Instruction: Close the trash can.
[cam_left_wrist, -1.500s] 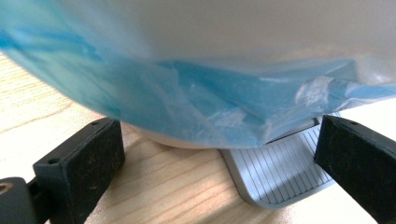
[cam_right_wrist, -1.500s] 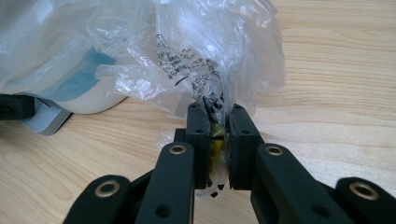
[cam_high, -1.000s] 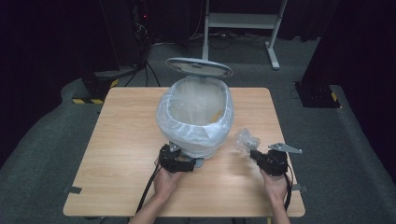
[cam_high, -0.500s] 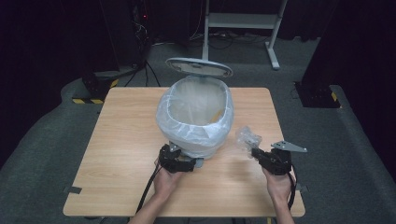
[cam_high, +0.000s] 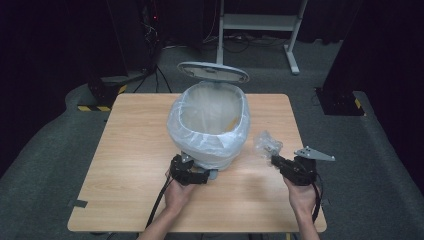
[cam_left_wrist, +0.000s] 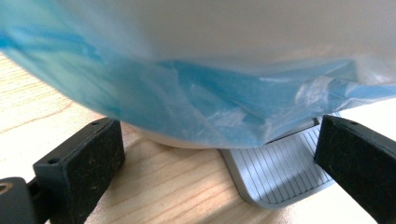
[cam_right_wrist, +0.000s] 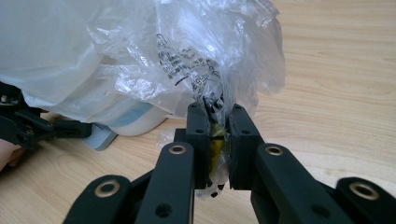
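Right gripper (cam_high: 274, 159) clenched on a crumpled clear plastic wrapper (cam_high: 267, 144), held up off the table (cam_high: 125, 165). In the right gripper view the jaws pinch the wrapper's (cam_right_wrist: 210, 60) lower end, a bit of yellow showing between the pads; black print on the film. The wrapper rises from the jaw tips and fans out just beyond them.

Left gripper (cam_high: 192, 172) sits low on the table, jaws spread wide, holding nothing. In the left gripper view the grey ribbed pedal (cam_left_wrist: 280, 170) lies between the jaws, nearer the right one; whether a jaw touches it, cannot tell.

Just past the left gripper's tips, the white pedal bin (cam_high: 212, 125), lined with a bluish-clear bag (cam_high: 200, 145) folded over the rim and hanging down the outside. Bin stands left of the right gripper, near but apart from the wrapper. Lid (cam_high: 213, 72) is up, at the bin's far side.

Beyond the table, dark floor and a white desk frame (cam_high: 260, 22).
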